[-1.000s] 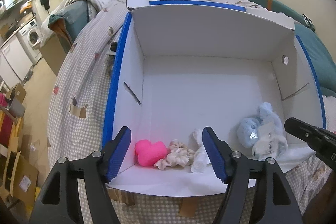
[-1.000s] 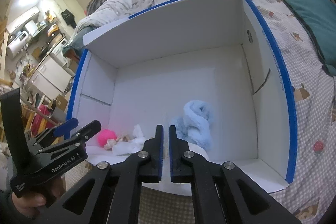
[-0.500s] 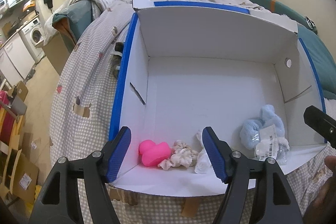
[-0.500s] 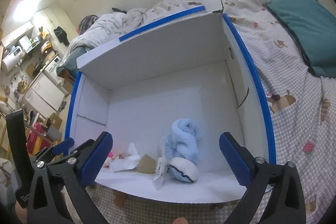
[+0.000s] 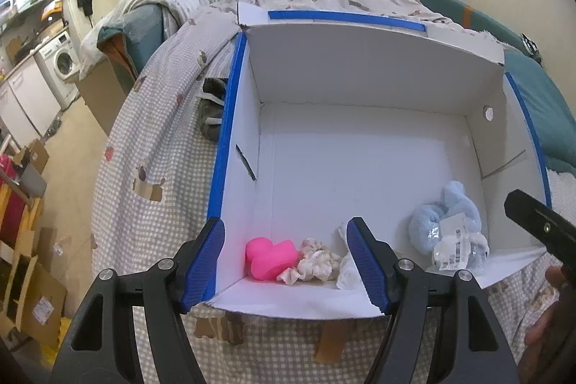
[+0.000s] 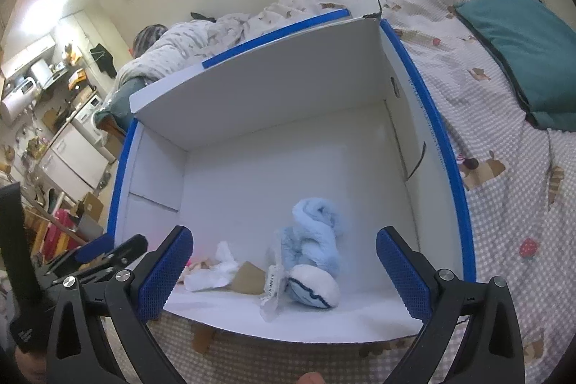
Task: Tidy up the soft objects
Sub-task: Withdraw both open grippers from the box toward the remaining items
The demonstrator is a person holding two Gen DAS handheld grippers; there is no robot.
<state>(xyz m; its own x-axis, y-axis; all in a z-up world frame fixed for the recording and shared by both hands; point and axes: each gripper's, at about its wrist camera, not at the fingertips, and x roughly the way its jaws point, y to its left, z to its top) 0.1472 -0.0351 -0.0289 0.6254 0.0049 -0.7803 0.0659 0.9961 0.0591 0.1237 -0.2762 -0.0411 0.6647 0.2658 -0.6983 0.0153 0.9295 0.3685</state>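
Observation:
A white box with blue edges [image 5: 230, 132] [image 6: 442, 153] sits open on the bed. Inside, near its front wall, lie a pink soft toy [image 5: 270, 258], a cream scrunchie [image 5: 316, 263], a white cloth [image 5: 347, 270] [image 6: 212, 267] and a light blue plush with a tag [image 5: 450, 225] [image 6: 313, 251]. My left gripper [image 5: 286, 261] is open and empty, above the box's front left corner. My right gripper [image 6: 284, 270] is open wide and empty, above the front edge, with the blue plush between its fingers in the right wrist view.
The bed has a checked cover [image 5: 158, 168] [image 6: 522, 204] and a teal pillow [image 6: 522, 42]. A dark striped cloth [image 5: 212, 110] lies against the box's left outer wall. To the left, off the bed, stand a washing machine [image 5: 61, 63] and cardboard boxes [image 5: 32, 294].
My right gripper opened from shut to wide open and drew back and up; the blue plush now lies in the box. My left gripper pulled back a little and stayed open.

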